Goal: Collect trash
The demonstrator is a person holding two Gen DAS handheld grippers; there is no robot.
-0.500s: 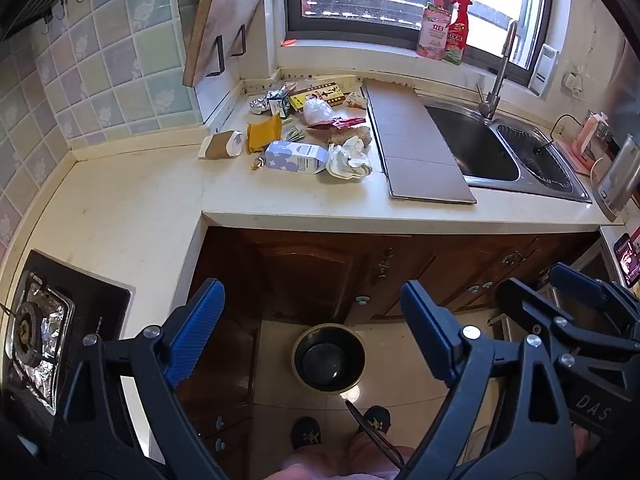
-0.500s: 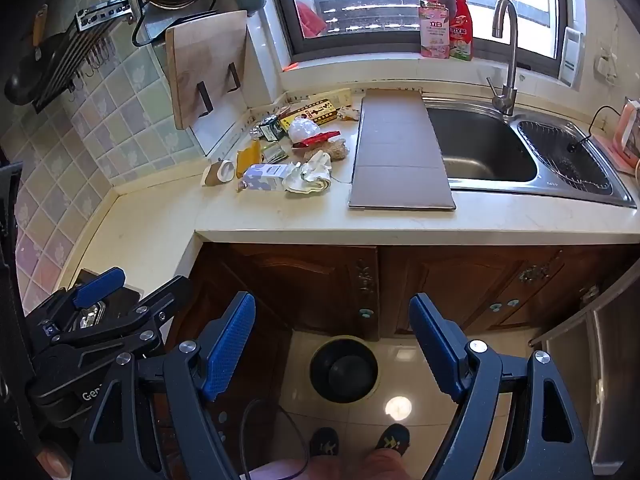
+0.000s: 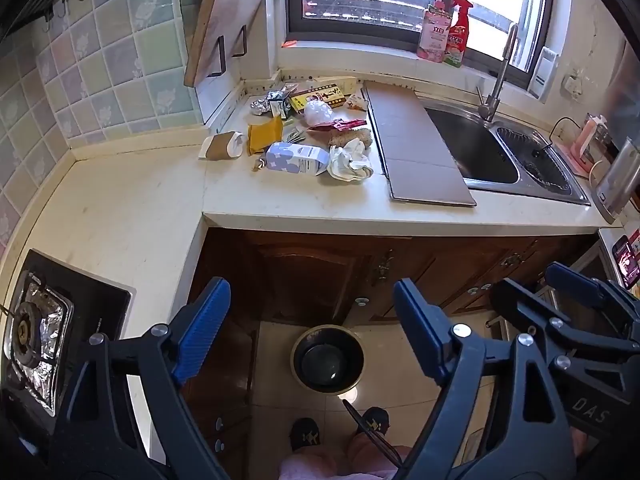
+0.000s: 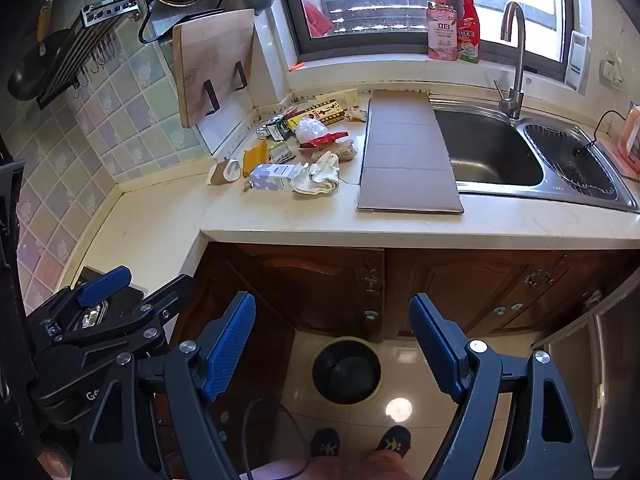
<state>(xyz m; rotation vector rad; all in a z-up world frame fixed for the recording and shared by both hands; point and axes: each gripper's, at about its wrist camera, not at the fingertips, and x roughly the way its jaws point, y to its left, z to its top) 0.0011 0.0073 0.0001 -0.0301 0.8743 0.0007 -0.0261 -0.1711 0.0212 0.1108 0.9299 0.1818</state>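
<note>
A pile of trash lies on the cream counter (image 3: 304,200) in the corner: a blue-white carton (image 3: 296,159), a crumpled white tissue (image 3: 349,161), a paper cup on its side (image 3: 221,146), a yellow packet (image 3: 264,134), a white bag (image 3: 318,111), foil and wrappers. The carton also shows in the right wrist view (image 4: 272,176). A black round bin (image 3: 328,360) stands on the floor below; it also shows in the right wrist view (image 4: 346,371). My left gripper (image 3: 312,328) and right gripper (image 4: 332,344) are both open and empty, held above the floor in front of the cabinets.
A flat cardboard sheet (image 3: 412,144) lies partly over the steel sink (image 3: 500,148). A gas hob (image 3: 36,328) sits at the left. Bottles (image 3: 444,28) stand on the window sill. A cutting board (image 3: 224,20) hangs on the wall. My feet (image 3: 340,428) are by the bin.
</note>
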